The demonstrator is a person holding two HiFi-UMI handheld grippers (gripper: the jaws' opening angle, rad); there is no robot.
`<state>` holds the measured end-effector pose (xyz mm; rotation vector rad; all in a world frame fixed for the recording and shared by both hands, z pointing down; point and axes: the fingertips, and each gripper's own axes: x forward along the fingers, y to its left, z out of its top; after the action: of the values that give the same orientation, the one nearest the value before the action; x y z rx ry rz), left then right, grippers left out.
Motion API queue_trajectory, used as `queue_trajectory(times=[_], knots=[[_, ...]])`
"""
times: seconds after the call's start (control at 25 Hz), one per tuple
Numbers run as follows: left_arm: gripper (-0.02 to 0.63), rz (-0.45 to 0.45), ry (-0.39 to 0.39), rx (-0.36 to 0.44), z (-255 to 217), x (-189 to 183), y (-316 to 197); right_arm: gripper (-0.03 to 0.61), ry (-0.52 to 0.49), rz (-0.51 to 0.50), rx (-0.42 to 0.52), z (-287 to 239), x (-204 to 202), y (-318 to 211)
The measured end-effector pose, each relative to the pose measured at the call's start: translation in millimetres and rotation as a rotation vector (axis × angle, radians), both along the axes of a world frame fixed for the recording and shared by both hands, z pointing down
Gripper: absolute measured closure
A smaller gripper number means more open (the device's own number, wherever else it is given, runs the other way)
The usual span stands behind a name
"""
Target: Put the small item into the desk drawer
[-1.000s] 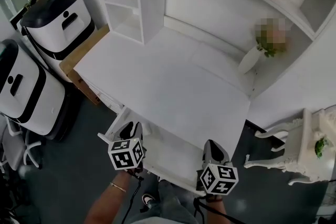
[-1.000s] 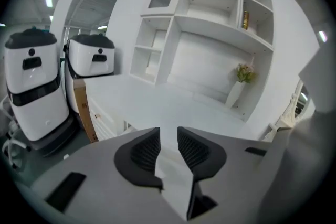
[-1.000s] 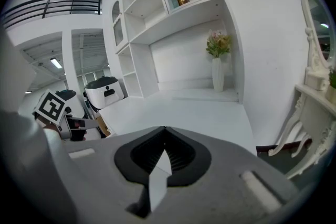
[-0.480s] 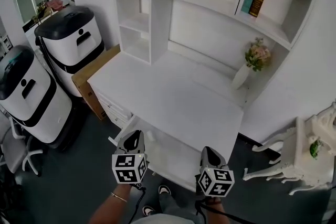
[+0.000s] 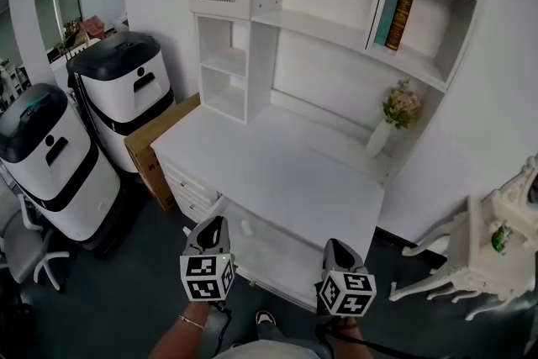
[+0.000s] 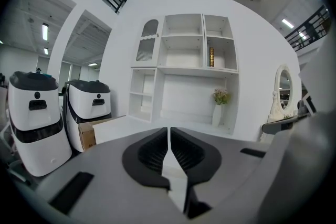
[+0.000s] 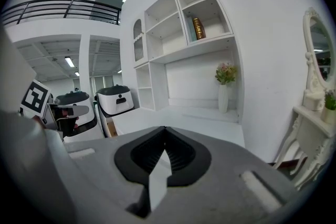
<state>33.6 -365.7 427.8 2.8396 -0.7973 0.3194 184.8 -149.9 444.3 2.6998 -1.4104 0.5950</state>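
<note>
The white desk has its drawer pulled open under the front edge. A small pale item lies inside, near the drawer's back left. My left gripper hovers over the drawer's left end, close beside the item. Its jaws are shut with nothing between them, as the left gripper view shows. My right gripper hangs above the drawer's right end. In the right gripper view its jaws meet in a line and hold nothing. Both point toward the hutch.
Two white-and-black machines and a cardboard box stand left of the desk. A vase of flowers sits at the desk's back right, and books on the shelf above. An ornate white side table stands to the right.
Both grippers have risen and drawn back a little from the open drawer. The head view has tilted up, so the upper shelves now show. The small item stays in the drawer.
</note>
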Motion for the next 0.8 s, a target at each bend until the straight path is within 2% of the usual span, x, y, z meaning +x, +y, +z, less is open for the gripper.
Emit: queue_trajectory(times=[0.4,0.8], knots=[[0.595,-0.007,-0.009,0.019,-1,-15,4,0.574,0.026,0.014,-0.001,-5,-12,7],[0.595,-0.006,-0.010,0.018,-3,-14,7,0.574,0.044,0.037,0.014,-14,-8,16]])
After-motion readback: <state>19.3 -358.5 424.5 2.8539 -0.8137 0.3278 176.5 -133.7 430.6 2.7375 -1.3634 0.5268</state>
